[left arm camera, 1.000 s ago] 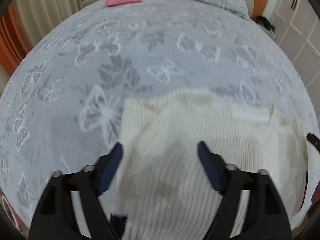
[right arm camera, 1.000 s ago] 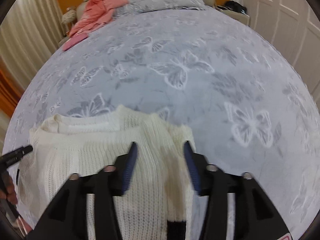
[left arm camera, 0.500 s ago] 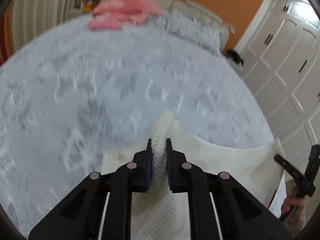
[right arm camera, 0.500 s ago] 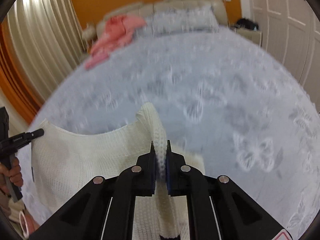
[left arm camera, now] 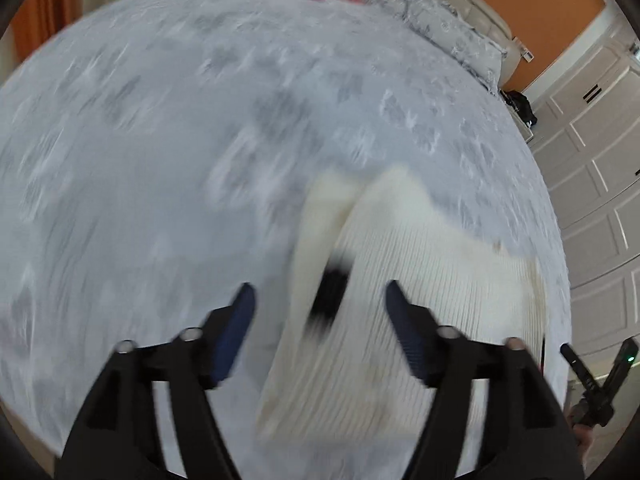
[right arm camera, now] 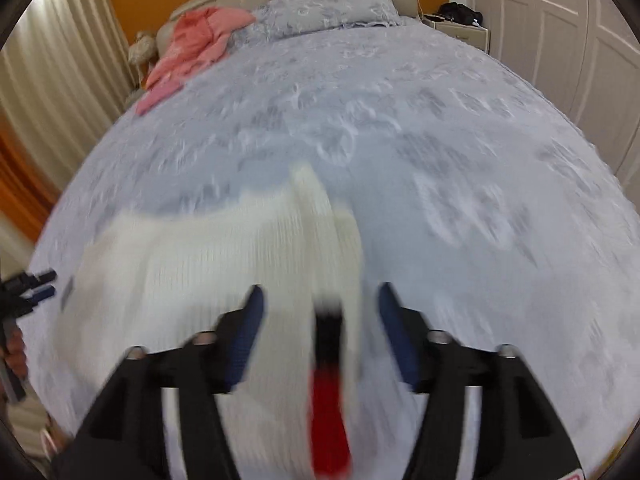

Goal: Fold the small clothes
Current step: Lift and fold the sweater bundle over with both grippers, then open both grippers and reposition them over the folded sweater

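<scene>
Motion blur softens both views, and the near hem of your cream knit sweater (left arm camera: 420, 280) (right arm camera: 224, 256) is cut off behind the fingers. It lies on the butterfly-print bedspread (left arm camera: 160, 140) (right arm camera: 460, 140). Your left gripper (left arm camera: 320, 300) and right gripper (right arm camera: 318, 300), clenched on its shoulders half a second ago, now gape, released.

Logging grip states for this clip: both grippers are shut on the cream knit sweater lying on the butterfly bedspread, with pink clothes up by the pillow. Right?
Not quite. Both wrist views show the left gripper and right gripper open, jaws spread either side of the cream knit sweater, not shut on it. The butterfly bedspread and pink clothes are as you say.
</scene>
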